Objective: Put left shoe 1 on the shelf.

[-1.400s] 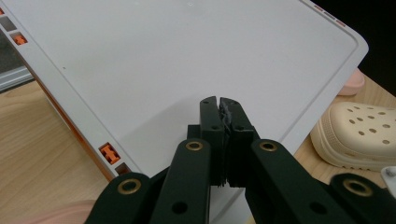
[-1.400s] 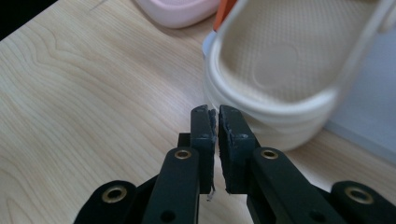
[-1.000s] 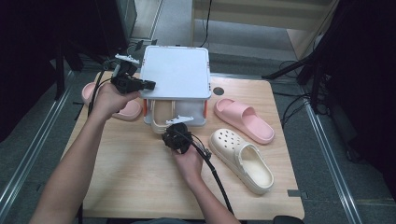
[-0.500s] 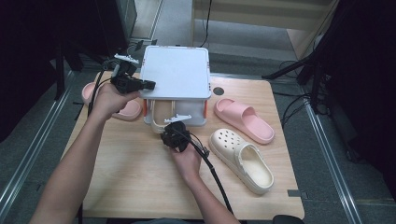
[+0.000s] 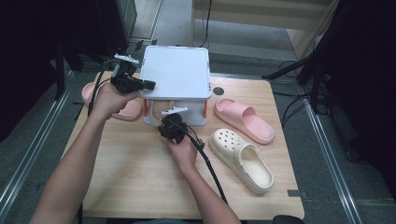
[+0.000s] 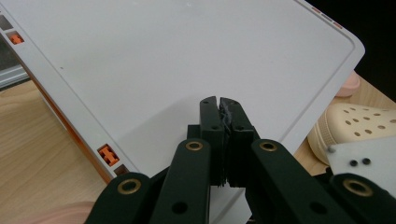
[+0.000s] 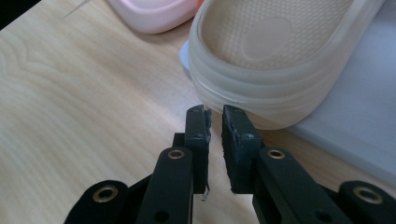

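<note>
A grey-white box with a flat lid stands at the table's far middle. My left gripper rests over the lid's left edge, its jaws pressed together with nothing in them. A cream clog lies inside the box's front opening, heel outward. My right gripper points into that opening. Its tips stand just short of the clog's heel, with a narrow gap between the jaws and nothing in it.
A second cream clog lies on the table at front right, and a pink slide sits behind it. Another pink slide lies left of the box, under my left hand. The right gripper's cable trails back over the wood.
My right gripper has moved a little toward the box's opening. The left gripper has stayed on the lid.
</note>
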Demonstrator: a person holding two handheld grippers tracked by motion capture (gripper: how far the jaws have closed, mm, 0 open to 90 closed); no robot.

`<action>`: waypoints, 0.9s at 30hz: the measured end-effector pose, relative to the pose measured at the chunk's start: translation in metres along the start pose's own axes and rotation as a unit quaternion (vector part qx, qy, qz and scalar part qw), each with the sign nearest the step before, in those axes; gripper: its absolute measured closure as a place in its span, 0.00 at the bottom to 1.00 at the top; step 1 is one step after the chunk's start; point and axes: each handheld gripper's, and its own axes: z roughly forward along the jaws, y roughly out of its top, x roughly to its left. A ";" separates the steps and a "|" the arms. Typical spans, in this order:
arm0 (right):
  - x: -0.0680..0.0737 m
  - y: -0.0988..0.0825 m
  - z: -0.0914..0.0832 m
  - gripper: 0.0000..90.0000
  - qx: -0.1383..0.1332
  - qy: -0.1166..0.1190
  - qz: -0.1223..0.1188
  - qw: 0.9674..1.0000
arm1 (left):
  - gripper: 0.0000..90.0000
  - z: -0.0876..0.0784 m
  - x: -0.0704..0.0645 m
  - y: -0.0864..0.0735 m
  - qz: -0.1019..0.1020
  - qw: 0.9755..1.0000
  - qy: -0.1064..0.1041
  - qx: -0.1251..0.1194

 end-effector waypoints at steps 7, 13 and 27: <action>-0.003 0.003 0.002 0.90 -0.002 0.005 0.003 1.000 | 0.98 0.000 0.000 0.000 0.000 1.000 -0.001 -0.001; 0.000 -0.003 -0.019 0.89 -0.007 0.027 0.007 1.000 | 0.98 0.000 -0.001 0.000 0.001 1.000 0.002 -0.001; -0.011 -0.024 -0.090 0.82 -0.022 0.060 -0.008 0.998 | 0.95 0.000 -0.005 0.001 0.001 1.000 0.010 0.004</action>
